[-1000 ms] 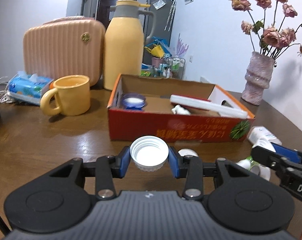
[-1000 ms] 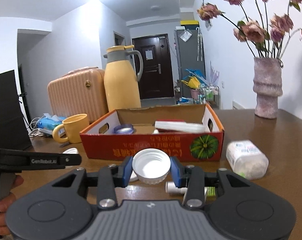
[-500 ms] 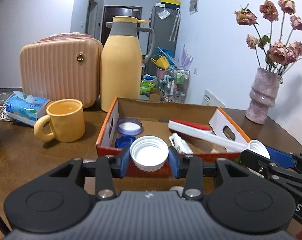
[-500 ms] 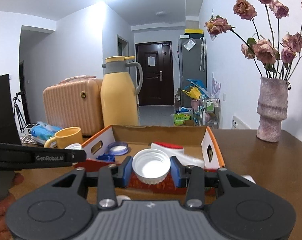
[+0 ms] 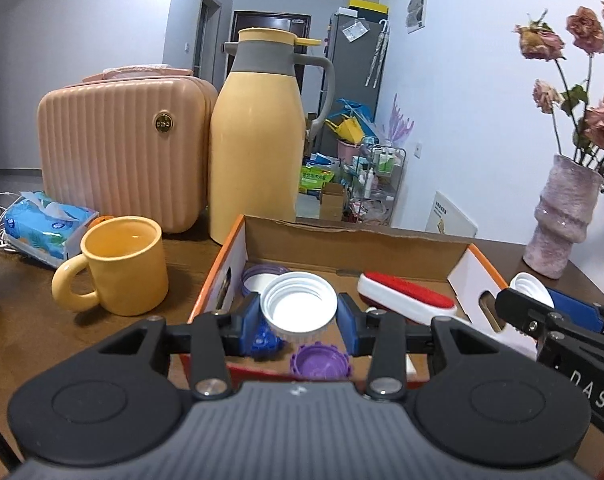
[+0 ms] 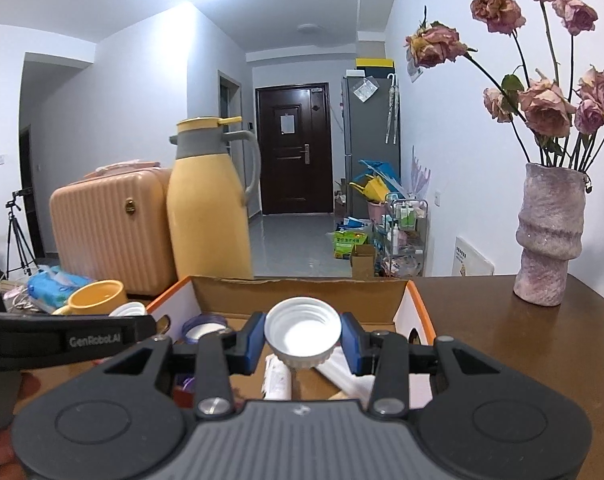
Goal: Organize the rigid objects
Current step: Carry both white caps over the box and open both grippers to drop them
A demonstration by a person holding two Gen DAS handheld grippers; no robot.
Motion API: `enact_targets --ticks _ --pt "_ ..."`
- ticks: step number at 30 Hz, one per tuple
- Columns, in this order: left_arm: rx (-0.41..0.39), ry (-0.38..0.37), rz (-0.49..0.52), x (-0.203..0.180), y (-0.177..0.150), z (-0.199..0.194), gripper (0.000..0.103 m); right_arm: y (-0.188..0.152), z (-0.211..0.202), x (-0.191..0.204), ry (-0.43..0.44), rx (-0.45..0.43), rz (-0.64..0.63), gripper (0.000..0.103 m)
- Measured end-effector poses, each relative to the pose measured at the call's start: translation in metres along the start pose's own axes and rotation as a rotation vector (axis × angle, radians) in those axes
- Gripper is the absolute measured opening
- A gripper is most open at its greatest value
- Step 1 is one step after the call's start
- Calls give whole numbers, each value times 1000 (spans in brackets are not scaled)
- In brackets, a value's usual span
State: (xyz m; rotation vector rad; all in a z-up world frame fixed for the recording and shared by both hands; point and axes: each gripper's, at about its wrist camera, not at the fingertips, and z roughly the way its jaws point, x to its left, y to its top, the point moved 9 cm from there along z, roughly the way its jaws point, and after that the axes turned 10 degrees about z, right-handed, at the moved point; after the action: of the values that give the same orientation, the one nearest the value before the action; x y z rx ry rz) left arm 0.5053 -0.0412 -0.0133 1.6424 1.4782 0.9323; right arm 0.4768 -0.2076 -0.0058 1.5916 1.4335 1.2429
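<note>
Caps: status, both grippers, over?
Left gripper shut on white cap, over box. Right gripper shut on second cap, also over box. Nothing blocking the drop.

We're looking into a lived-in home: a wooden table (image 5: pixel 30 300) carrying a yellow thermos jug (image 5: pixel 258 136), mug (image 5: pixel 122 264) and flower vase (image 6: pixel 549 236), a hallway leading to the front door (image 6: pixel 292 148).
</note>
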Motion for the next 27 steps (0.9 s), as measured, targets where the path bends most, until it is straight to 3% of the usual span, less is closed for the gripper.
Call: enact_targets --ticks 13,27 --pt "14 43 4 0 19 45 41 19 51 -9 -20 9 13 39" --pt "65 77 56 -1 22 91 41 15 92 -15 -33 81 1 39"
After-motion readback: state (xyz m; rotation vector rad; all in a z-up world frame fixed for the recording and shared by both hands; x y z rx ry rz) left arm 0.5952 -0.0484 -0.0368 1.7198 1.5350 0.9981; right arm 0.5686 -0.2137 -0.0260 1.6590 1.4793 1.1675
